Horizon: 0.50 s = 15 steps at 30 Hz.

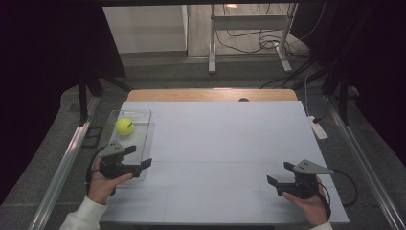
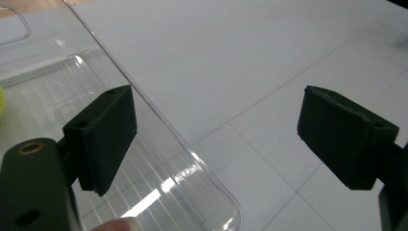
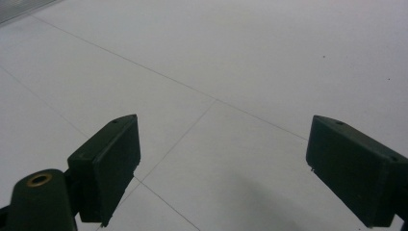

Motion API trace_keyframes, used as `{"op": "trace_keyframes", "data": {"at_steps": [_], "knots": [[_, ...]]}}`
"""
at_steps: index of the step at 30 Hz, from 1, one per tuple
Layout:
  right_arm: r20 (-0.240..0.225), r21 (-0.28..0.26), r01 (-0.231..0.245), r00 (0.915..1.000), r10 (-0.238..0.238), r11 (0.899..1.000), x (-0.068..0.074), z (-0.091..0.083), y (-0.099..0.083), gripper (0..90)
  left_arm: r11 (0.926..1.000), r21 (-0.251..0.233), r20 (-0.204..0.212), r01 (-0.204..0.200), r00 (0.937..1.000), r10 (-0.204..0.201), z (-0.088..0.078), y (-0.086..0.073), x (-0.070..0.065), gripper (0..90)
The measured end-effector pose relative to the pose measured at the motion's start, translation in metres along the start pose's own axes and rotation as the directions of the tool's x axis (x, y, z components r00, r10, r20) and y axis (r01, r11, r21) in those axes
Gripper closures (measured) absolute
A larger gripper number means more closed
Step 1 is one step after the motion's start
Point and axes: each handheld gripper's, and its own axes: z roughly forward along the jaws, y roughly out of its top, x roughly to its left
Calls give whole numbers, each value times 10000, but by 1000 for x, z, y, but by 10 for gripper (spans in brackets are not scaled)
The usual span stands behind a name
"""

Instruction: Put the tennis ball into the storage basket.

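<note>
Counting from the left: one clear plastic tray [image 1: 143, 125] at nine o'clock on the white tabletop [image 1: 225, 143], with one yellow tennis ball [image 1: 124, 126] resting inside it toward its far end. No brand or writing can be read on the ball or the tray. At about eight o'clock, the left hand [image 1: 101, 184] holds the left gripper [image 1: 138, 156] level over the tray's near end, jaws spread wide with nothing between them; in the left gripper view one pad [image 2: 103, 139] hangs above the tray's ribbed floor and the other above the bare table, the rim running between them. At four o'clock, the right hand [image 1: 311, 203] holds the right gripper [image 1: 281, 174] level, jaws likewise apart and empty, pointing toward the left.
</note>
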Motion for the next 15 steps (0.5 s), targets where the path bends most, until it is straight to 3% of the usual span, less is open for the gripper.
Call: {"op": "trace_keyframes", "data": {"at_steps": [15], "knots": [[-4,-2,10,10000,-10,10000,1,0,0,120,9999,-63,0,101,9999,-101,-6,-20,-10,146]]}}
